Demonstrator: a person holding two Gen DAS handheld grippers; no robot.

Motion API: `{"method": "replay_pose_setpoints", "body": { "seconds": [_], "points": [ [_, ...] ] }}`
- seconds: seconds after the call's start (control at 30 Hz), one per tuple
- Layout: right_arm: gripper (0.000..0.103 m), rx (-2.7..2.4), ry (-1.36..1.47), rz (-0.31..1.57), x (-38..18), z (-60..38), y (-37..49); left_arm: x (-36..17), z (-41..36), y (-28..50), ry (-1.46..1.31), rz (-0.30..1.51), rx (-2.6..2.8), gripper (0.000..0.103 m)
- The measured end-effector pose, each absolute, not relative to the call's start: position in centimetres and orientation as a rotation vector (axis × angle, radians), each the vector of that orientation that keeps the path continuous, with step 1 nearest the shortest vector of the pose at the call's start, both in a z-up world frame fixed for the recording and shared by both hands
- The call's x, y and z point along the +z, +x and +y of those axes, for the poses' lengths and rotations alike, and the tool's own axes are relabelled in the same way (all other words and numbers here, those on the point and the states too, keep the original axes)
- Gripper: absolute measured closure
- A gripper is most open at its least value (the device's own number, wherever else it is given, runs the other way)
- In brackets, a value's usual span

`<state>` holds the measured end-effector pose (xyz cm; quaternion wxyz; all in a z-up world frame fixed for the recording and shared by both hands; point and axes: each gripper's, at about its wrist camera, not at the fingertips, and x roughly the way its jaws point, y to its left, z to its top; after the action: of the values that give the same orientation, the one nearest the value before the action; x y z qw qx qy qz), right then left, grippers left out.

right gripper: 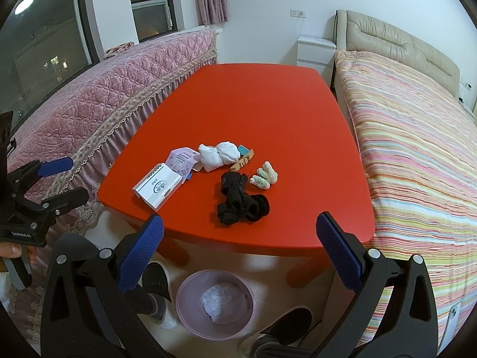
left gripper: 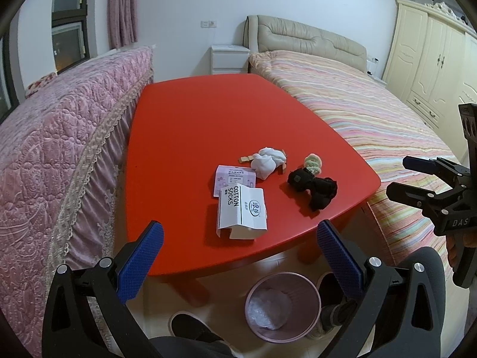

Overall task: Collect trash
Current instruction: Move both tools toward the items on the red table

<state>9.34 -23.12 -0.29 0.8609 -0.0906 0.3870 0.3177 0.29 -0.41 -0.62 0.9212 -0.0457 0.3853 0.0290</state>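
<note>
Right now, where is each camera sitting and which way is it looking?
Left wrist: rides the left gripper above the near edge of the red table, looking across it toward the wall; its open blue fingers, the right gripper and a shoe show.
Right wrist: rides the right gripper, facing the same way from further right; its fingers, the left gripper and both shoes show.
Shared: table, cotton socks box, black socks, pink bin.

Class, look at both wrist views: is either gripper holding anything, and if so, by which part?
Nothing is held. The left gripper and right gripper are both open and empty, above the near edge of the red table.
</note>
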Motion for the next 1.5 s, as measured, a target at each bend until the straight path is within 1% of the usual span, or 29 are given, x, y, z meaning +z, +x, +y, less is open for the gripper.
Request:
{"method": "replay_pose_setpoints", "body": {
  "seconds": [0.97,1.27,1.5],
  "points": [
    [0.003,0.685,-0.184,0.830,-0.9,-23.2,9.3,-1.2,-0.5,0.3,-0.089,0.811,0.055,0.005],
    [0.003,0.692,-0.237,0.852,-1.2,-22.2,10.9,-1.7,-0.2,1.9,-0.070,0.853,0.044,0.005],
    [0.003,0.710,-0.291,0.926,-2.3,-20.8,14.1,-2.6,0.5,4.5,-0.077,0.925,0.025,0.005]
  ]
}}
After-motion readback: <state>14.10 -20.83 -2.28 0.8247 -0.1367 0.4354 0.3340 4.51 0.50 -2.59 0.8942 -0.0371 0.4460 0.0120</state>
